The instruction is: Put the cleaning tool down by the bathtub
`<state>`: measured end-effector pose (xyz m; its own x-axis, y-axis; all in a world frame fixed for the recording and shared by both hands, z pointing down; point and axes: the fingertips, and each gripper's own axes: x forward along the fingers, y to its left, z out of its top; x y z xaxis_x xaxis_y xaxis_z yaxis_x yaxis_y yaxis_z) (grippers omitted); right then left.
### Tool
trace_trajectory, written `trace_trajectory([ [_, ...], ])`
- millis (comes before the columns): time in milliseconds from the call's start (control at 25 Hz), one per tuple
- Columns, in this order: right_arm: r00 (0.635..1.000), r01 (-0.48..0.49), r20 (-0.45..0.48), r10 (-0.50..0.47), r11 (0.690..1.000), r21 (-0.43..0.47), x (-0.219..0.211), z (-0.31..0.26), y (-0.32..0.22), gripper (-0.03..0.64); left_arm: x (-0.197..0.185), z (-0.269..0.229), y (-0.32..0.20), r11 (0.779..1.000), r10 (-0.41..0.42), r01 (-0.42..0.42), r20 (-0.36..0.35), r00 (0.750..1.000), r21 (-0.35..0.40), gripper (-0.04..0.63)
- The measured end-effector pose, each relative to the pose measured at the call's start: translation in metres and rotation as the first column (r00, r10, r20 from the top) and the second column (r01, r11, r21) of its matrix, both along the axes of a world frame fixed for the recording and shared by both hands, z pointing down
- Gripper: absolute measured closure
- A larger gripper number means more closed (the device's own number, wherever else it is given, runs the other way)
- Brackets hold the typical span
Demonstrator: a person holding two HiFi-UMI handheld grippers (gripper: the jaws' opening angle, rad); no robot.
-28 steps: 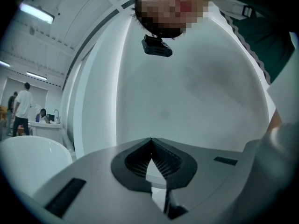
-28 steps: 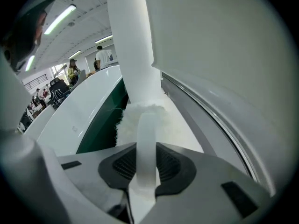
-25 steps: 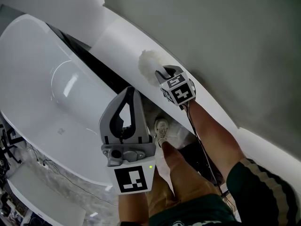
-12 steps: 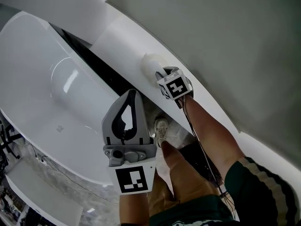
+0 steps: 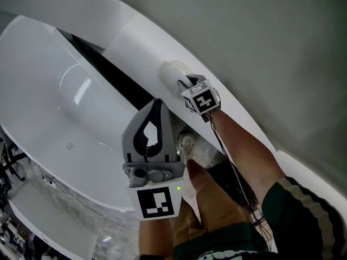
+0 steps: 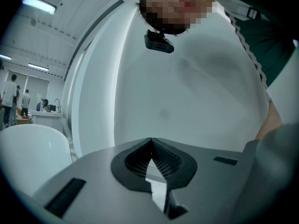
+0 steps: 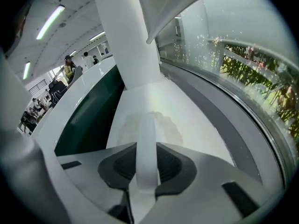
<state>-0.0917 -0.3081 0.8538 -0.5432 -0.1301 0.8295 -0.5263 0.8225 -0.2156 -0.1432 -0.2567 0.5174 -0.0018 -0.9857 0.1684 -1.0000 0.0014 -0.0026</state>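
Lying with its pale fluffy head against, or just above, the white ledge (image 5: 135,42), the cleaning tool (image 5: 173,72) was at the far side of the bathtub (image 5: 54,91), across the dark gap (image 5: 108,72) that ran between tub and ledge. Whether the head truly touched the ledge could not be told for certain. Its white handle ran back into the right gripper (image 5: 184,84), whose jaws were closed on it from both sides, as the right gripper view showed plainly. The left gripper (image 5: 156,104) hung nearer the person, above a shoe (image 5: 186,145), with its jaws pressed together and nothing between them. By my reading the carrying part was done and the tool had reached its place by the tub. What remained was to let the handle settle on the ledge, open the right jaws and draw that gripper clear.
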Motion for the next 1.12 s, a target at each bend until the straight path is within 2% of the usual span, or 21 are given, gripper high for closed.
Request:
trace_trajectory([
  [760, 1.000, -0.013, 0.018, 0.012, 0.999, 0.042, 0.002, -0.004, 0.000, 0.523, -0.003, 0.002, 0.017, 1.000, -0.016, 0.016, -0.009, 1.000, -0.001, 0.588],
  [960, 0.999, -0.022, 0.046, 0.020, 0.999, 0.040, 0.004, -0.005, -0.002, 0.523, -0.003, 0.005, 0.025, 1.000, -0.010, 0.010, -0.016, 1.000, -0.006, 0.588],
  [1080, 0.998, -0.002, 0.064, -0.003, 0.998, 0.068, 0.003, -0.008, -0.001, 0.518, -0.007, 0.006, 0.030, 1.000, -0.017, 0.017, -0.014, 1.000, -0.004, 0.587],
  [1120, 0.997, 0.004, 0.074, -0.010, 0.997, 0.076, 0.003, -0.010, 0.001, 0.368, -0.007, 0.007, 0.032, 1.000, -0.019, 0.019, -0.013, 1.000, -0.007, 0.587],
])
